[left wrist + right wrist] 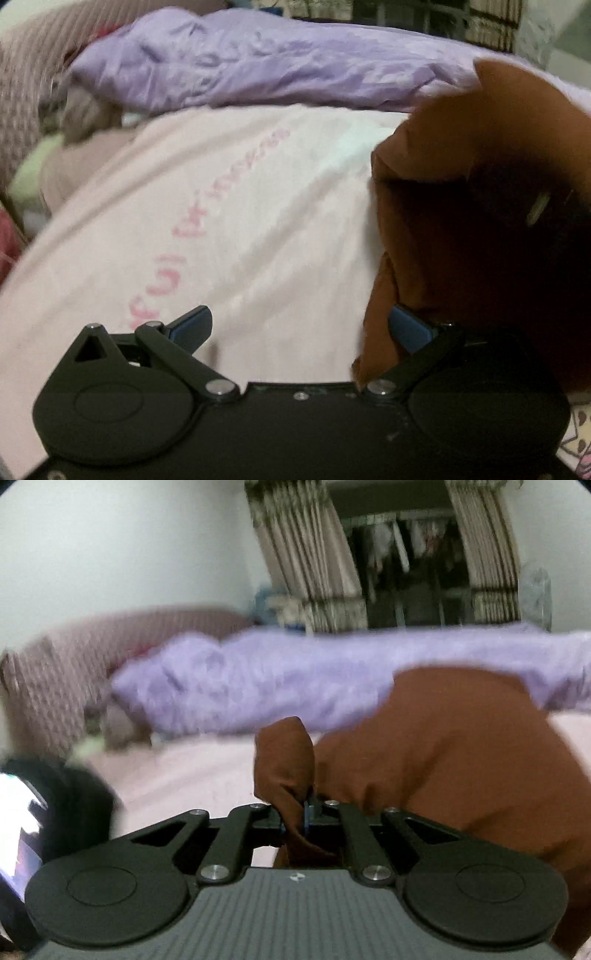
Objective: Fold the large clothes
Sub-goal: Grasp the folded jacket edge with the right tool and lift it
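A rust-brown garment (480, 192) is lifted off the pale pink bed sheet (229, 221) at the right of the left wrist view. Its hem hangs against the right finger (410, 330) of my left gripper (301, 326), which stands wide open with only sheet between its pads. In the right wrist view my right gripper (306, 814) is shut on a bunched fold of the brown garment (454, 760). The fold sticks up above the pads, and the rest of the cloth drapes off to the right.
A crumpled lilac quilt (258, 70) lies across the far side of the bed, with striped pillows (55, 686) at the left. Curtains and a dark window (406, 572) stand behind. Another dark gripper body with a bright screen (22, 812) shows at the left edge.
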Tool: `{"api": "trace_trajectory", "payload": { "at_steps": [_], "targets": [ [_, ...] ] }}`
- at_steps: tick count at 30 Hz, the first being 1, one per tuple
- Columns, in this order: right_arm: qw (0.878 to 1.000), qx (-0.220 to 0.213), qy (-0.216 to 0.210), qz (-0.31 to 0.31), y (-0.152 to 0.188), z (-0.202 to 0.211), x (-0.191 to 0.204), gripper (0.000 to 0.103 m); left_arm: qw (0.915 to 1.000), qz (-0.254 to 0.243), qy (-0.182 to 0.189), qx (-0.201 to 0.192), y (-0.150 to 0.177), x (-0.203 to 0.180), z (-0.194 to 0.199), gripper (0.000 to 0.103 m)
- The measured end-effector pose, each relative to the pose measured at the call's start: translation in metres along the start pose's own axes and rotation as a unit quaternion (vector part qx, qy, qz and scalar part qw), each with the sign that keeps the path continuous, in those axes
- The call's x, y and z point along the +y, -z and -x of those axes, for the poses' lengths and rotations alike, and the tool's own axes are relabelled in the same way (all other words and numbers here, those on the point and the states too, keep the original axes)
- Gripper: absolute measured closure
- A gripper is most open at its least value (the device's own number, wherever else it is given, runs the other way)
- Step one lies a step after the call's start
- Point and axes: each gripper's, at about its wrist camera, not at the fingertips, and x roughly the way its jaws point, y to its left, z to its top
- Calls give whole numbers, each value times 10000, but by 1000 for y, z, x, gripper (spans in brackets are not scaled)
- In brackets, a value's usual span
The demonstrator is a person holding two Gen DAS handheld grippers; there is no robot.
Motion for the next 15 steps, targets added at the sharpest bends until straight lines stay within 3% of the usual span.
{"api": "trace_trajectory", "payload": {
  "at_steps": [4, 15],
  "targets": [
    [9988, 345, -17, -345, 18, -14, -13, 96, 9999, -39, -95, -14, 8, -4, -4, 0],
    [9975, 355, -187, -577, 34, -9, -17, 96, 9997, -80, -233, -76, 7, -12, -2, 0]
  ]
}}
